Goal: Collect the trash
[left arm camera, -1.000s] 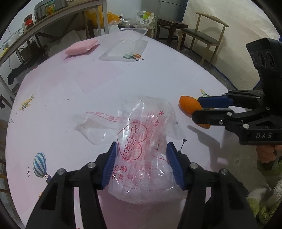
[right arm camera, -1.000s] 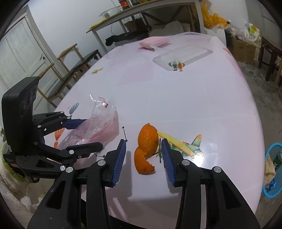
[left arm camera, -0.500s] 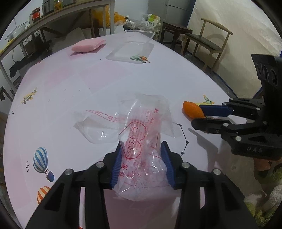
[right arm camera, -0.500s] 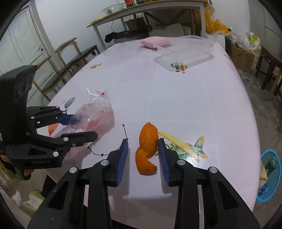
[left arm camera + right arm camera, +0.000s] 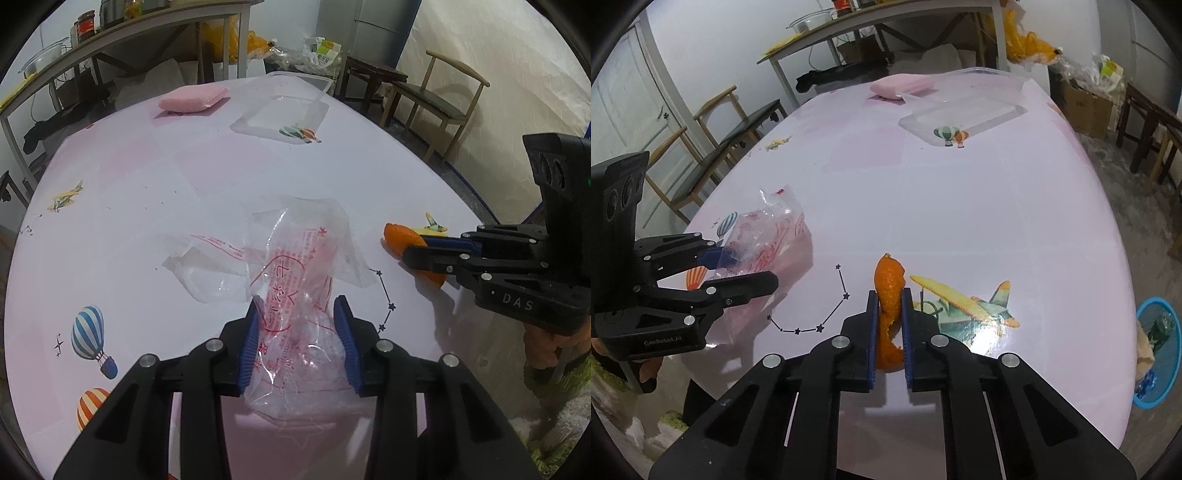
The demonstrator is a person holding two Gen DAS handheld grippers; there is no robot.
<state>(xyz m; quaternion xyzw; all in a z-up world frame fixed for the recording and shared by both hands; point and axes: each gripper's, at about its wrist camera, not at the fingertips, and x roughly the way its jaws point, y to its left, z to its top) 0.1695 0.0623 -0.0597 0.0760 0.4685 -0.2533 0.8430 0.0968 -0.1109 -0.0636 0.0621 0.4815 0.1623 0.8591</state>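
Observation:
A crumpled clear plastic wrapper [image 5: 303, 240] with red print lies on the pink table [image 5: 147, 184]. My left gripper [image 5: 297, 304] has its blue pads pressed against the wrapper's near end, and the jaws are closing. The right wrist view shows this gripper [image 5: 750, 267] at the left with the wrapper [image 5: 768, 236] in it. A curled orange peel [image 5: 888, 273] stands on the table beside a printed aeroplane. My right gripper [image 5: 889, 293] is closing, and its pads squeeze the peel from both sides. In the left wrist view the right gripper [image 5: 415, 247] holds the peel [image 5: 397, 234] at the table's right edge.
A clear plastic box [image 5: 291, 110] and a pink sponge [image 5: 192, 99] sit at the far end of the table. A blue bin [image 5: 1156, 354] holding rubbish stands on the floor to the right. Wooden chairs [image 5: 436, 96] and a long bench [image 5: 886, 18] stand around the table.
Both pairs of jaws have narrowed. The left pads now pinch the wrapper and the right pads now clamp the orange peel. Neither hand has shifted much.

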